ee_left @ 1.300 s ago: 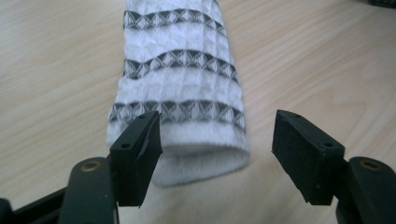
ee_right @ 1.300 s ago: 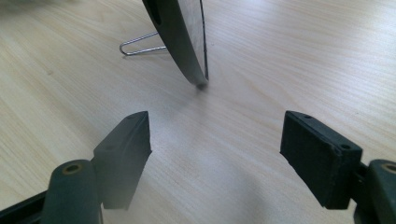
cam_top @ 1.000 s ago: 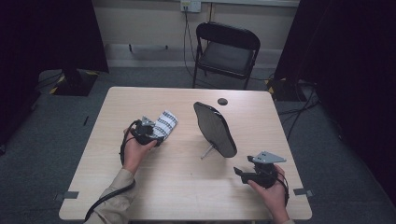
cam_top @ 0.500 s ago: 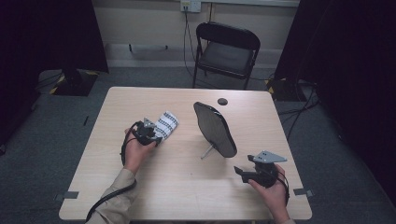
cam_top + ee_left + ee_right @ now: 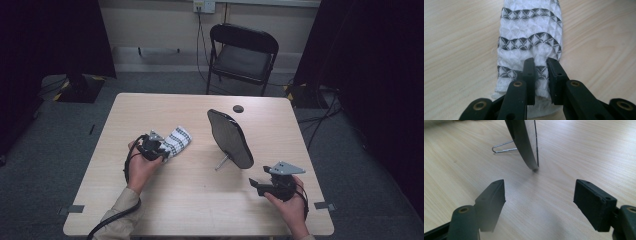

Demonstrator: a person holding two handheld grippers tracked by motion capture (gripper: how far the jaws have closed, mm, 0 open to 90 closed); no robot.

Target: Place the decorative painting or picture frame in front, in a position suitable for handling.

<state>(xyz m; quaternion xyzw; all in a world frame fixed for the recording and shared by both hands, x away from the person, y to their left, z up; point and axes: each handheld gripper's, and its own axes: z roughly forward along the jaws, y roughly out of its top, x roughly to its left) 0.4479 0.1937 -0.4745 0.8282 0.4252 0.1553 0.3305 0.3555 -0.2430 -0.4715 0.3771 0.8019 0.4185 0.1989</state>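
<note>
Only patterned cloth (image 5: 530, 42), unlettered.

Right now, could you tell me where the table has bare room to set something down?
The table is bare along its far-left edge and across the near middle, between the cloth and the right hand-held gripper. It is tighter around the standing mirror and the small dark disc.
</note>
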